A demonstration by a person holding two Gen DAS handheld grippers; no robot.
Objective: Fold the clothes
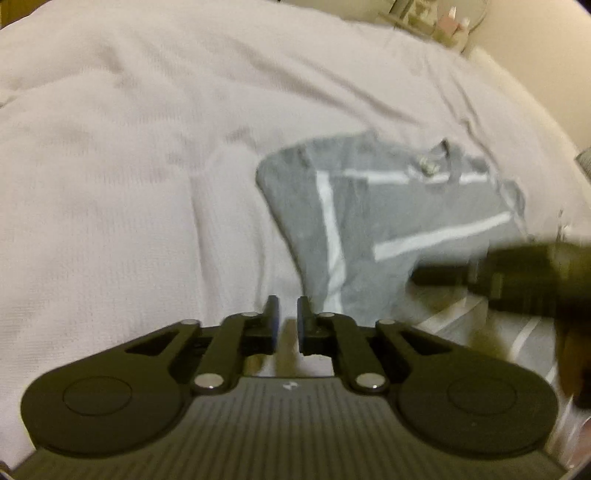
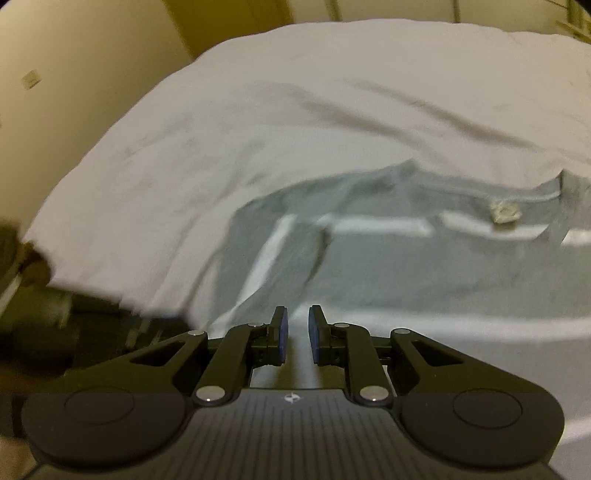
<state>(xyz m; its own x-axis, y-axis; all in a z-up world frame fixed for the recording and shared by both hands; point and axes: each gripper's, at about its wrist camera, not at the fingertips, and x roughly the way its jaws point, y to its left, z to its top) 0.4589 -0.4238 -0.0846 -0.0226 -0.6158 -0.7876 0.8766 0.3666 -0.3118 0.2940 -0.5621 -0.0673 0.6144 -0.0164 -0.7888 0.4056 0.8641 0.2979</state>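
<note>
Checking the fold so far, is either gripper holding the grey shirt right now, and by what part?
Neither. The left gripper and right gripper both have nothing between their fingers; the grey shirt lies free on the bed.

Open bed (image 1: 129, 147): wide bare sheet left of and beyond the grey garment (image 1: 388, 221).
Right side: blurred right claw (image 1: 517, 280), apparently low over the garment's edge.
Far corner: small clutter (image 1: 443, 26).
</note>
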